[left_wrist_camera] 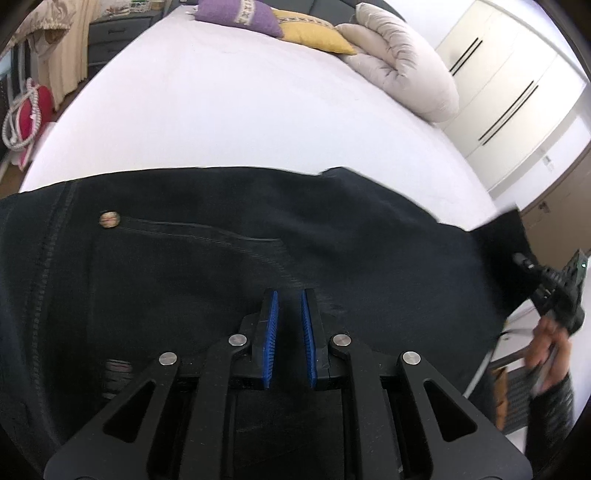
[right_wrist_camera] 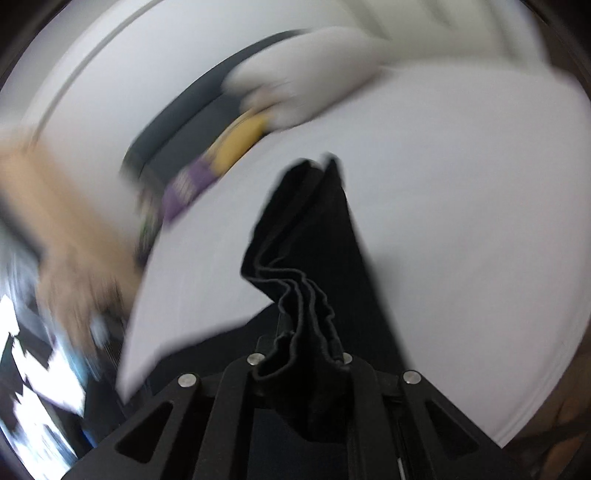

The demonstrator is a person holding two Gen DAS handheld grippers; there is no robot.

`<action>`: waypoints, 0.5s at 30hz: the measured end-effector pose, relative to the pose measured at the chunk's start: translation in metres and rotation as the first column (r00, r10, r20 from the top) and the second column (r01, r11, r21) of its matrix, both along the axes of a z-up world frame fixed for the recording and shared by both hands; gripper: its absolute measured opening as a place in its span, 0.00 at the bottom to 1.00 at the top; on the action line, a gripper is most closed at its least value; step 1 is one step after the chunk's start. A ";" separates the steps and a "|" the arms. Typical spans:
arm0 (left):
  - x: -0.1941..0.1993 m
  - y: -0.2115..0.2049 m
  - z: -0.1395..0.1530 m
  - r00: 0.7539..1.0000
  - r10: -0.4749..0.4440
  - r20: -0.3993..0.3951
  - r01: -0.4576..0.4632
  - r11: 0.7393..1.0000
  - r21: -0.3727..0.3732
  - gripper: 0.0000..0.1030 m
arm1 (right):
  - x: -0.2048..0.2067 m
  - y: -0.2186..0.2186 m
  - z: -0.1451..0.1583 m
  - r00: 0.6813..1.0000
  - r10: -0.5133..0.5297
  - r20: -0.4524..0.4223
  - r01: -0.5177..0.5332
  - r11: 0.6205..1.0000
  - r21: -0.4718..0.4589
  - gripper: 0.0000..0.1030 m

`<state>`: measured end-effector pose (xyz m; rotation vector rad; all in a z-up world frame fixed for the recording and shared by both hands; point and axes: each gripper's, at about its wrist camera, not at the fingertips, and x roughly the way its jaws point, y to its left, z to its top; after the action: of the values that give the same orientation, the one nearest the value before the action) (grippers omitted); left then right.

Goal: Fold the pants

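Black pants (left_wrist_camera: 229, 251) lie across the near part of a white bed (left_wrist_camera: 229, 110), the waist with its metal button (left_wrist_camera: 109, 219) at the left. My left gripper (left_wrist_camera: 289, 299) hovers just over the pants near the pocket seam, its blue pads (left_wrist_camera: 271, 325) a small gap apart with nothing between them. My right gripper (right_wrist_camera: 306, 354) is shut on the bunched leg hems of the pants (right_wrist_camera: 310, 258) and holds them lifted above the bed; it also shows in the left wrist view (left_wrist_camera: 554, 291) at the far right. The right wrist view is motion-blurred.
A purple pillow (left_wrist_camera: 240, 14), a yellow pillow (left_wrist_camera: 310, 33) and a rolled beige duvet (left_wrist_camera: 402, 70) lie at the far end of the bed. White wardrobe doors (left_wrist_camera: 509, 92) stand at the right. A red bag (left_wrist_camera: 29, 110) and drawers (left_wrist_camera: 114, 37) are at the left.
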<state>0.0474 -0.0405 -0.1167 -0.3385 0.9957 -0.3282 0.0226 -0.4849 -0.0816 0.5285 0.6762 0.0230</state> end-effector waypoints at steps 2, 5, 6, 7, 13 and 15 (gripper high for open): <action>0.001 -0.010 0.005 1.000 -0.024 -0.009 0.024 0.999 -0.046 0.48 | 0.002 0.068 0.001 0.992 0.125 -0.024 -0.128 0.975 -0.180 0.09; -0.001 -0.018 0.010 0.999 -0.035 0.000 0.035 0.989 -0.146 0.91 | 0.005 0.152 -0.032 0.954 0.268 -0.132 -0.297 0.897 -0.326 0.09; 0.001 -0.022 0.008 0.999 -0.048 -0.022 0.043 0.983 -0.180 0.91 | 0.010 0.162 -0.041 0.949 0.273 -0.157 -0.311 0.887 -0.340 0.09; 0.003 -0.024 0.006 0.997 -0.057 -0.046 0.047 0.977 -0.208 0.91 | 0.010 0.174 -0.055 0.945 0.270 -0.185 -0.321 0.875 -0.363 0.09; 0.024 -0.037 -0.001 0.985 -0.091 -0.149 0.027 0.921 -0.390 0.91 | 0.008 0.187 -0.053 0.954 0.250 -0.166 -0.300 0.823 -0.482 0.09; 0.035 -0.050 0.003 0.979 -0.129 -0.159 0.048 0.899 -0.435 0.91 | 0.003 0.192 -0.045 0.956 0.251 -0.149 -0.292 0.812 -0.505 0.09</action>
<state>0.0824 -0.0904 -0.1136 -0.7375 1.1199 -0.6130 0.0259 -0.2924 -0.1264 -0.1009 0.7921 0.0860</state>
